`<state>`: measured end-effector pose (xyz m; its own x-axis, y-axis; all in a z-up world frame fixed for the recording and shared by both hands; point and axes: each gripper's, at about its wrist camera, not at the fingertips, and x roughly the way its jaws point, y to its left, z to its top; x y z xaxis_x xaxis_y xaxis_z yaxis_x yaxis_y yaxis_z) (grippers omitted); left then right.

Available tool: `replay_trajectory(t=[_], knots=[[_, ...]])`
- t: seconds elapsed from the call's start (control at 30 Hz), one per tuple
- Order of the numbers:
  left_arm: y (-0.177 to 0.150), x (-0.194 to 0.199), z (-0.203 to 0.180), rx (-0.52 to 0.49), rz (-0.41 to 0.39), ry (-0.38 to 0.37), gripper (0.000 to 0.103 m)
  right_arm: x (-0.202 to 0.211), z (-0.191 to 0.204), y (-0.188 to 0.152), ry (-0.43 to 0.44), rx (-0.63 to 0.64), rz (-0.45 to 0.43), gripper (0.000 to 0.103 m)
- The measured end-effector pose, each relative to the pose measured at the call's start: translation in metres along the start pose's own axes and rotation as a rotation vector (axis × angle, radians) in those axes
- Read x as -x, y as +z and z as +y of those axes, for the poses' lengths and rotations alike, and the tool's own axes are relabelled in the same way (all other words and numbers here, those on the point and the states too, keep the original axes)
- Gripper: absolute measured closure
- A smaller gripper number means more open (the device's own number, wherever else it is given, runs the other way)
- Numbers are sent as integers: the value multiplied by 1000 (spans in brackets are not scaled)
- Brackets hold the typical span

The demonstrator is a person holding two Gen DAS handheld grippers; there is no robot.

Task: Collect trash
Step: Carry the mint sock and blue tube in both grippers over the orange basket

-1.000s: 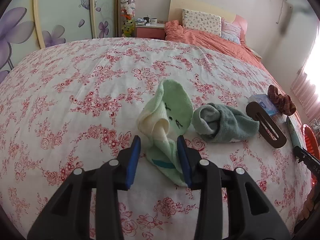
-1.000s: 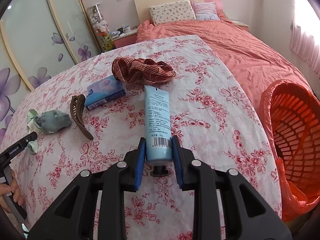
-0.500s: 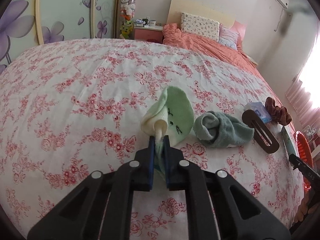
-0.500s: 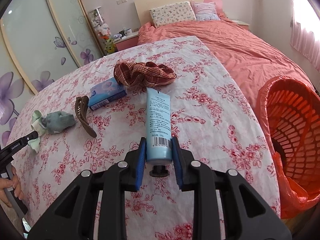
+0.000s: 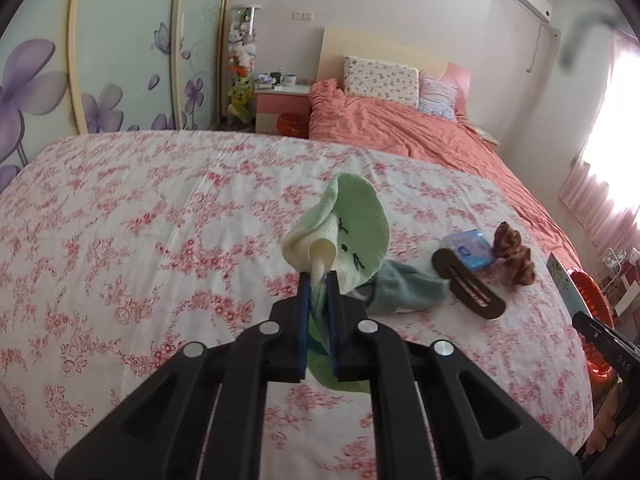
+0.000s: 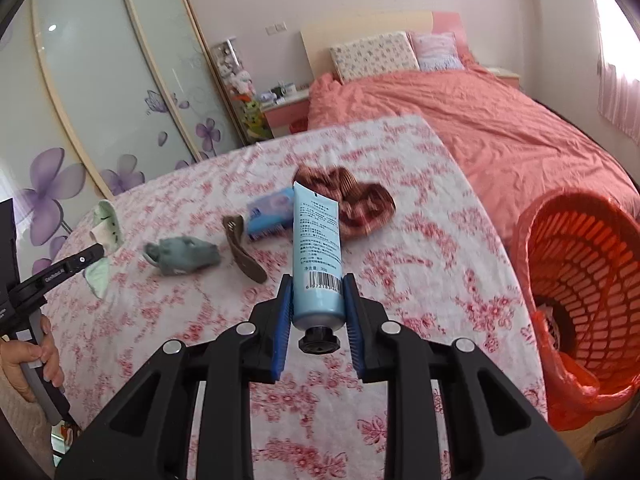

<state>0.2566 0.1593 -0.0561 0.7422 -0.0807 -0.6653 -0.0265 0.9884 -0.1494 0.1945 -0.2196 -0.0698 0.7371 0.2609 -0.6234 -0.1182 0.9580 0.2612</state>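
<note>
My left gripper (image 5: 318, 280) is shut on a light green sock (image 5: 352, 232) and holds it lifted above the floral sheet; the sock also shows in the right wrist view (image 6: 106, 226). My right gripper (image 6: 318, 284) is shut on a light blue tube (image 6: 316, 248) with a black cap, raised off the sheet. An orange basket (image 6: 580, 280) lined with an orange bag stands at the right, beside the bed's edge.
On the floral sheet (image 5: 120, 220) lie a grey-green sock (image 5: 408, 288), a brown hair clip (image 5: 468, 284), a blue tissue pack (image 5: 472, 248) and a brown scrunchie (image 5: 514, 256). A bed with an orange quilt (image 6: 500, 128) lies beyond.
My left gripper has closed on the green sock and lifted it. My right gripper has raised the blue tube off the sheet.
</note>
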Motion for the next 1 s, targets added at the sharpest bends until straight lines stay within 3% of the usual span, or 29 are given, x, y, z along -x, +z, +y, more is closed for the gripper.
replay_trajectory(t=[0.5,0.73,1.0], knots=[[13,37,-96,-111,-34,-155,94,62,-10,16,-44,3,-179,78],[9,39,-159,-186,-25,-239,94,83,-42,16,-99,-26,-228,78],[-3,32,-245,-245,10,-395,94,111,-101,12,-191,-111,-284,78]])
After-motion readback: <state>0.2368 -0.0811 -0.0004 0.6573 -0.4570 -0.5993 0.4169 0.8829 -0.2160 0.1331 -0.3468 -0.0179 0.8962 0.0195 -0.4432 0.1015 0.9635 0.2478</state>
